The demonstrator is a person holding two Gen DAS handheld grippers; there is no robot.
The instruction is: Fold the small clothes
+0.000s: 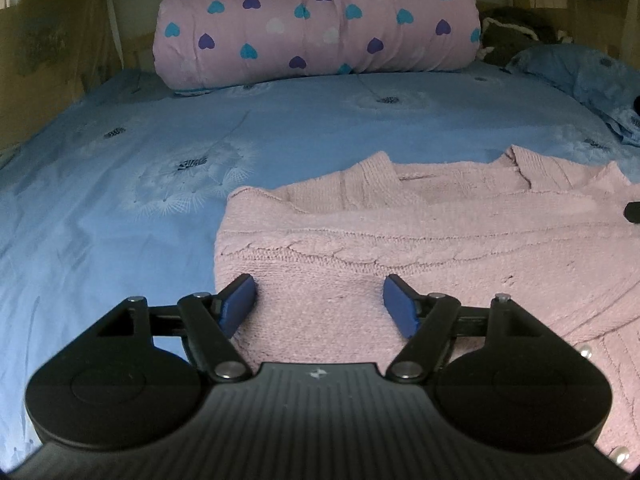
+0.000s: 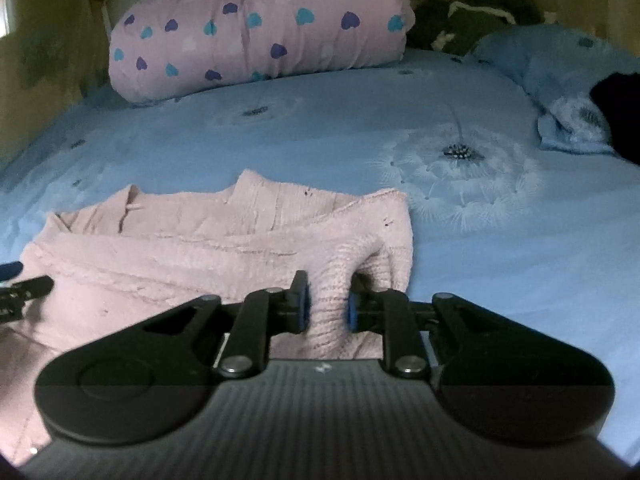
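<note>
A pink knitted cardigan [image 1: 420,240] lies folded over on the blue bed sheet [image 1: 120,208]. My left gripper [image 1: 320,304] is open, its blue pads [image 1: 240,304] straddling the cardigan's left part just above the knit. In the right wrist view the cardigan [image 2: 180,248] lies left of centre. My right gripper [image 2: 326,304] is shut on a bunched fold of the cardigan's right edge [image 2: 332,300]. The left gripper's tip shows at the left edge of the right wrist view [image 2: 24,292]; the right gripper's tip shows at the right edge of the left wrist view [image 1: 633,212].
A rolled pink quilt with hearts [image 1: 316,20] lies across the far end of the bed. A blue pillow [image 2: 560,80] and dark items [image 2: 480,16] sit at the far right. Walls border the bed on the left [image 1: 40,40].
</note>
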